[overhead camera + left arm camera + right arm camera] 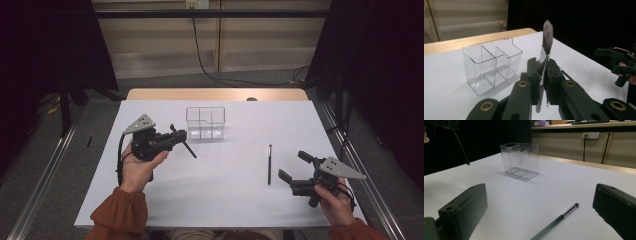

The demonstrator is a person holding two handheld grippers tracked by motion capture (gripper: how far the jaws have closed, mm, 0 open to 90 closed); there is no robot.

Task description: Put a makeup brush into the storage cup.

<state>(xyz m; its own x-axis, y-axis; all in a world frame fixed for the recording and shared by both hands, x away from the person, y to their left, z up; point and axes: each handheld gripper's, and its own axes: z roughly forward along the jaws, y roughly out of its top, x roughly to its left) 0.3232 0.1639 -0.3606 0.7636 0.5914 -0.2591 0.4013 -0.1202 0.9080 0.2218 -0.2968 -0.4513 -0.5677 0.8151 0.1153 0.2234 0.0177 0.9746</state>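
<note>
My left gripper has its two jaws squeezed tight on a fluffy brush. The jaws pinch the shiny part just under the grey hairs. The hairs stick up past the jaw tips and the dark handle hangs out the other side, above the table. In the high view the brush runs slanted, just beside the clear box. My right gripper has its jaws spread wide with nothing between them. A thin brush lies flat near it, pointing away from me. The white table sits on a grey floor, with dark curtains at both sides.
</note>
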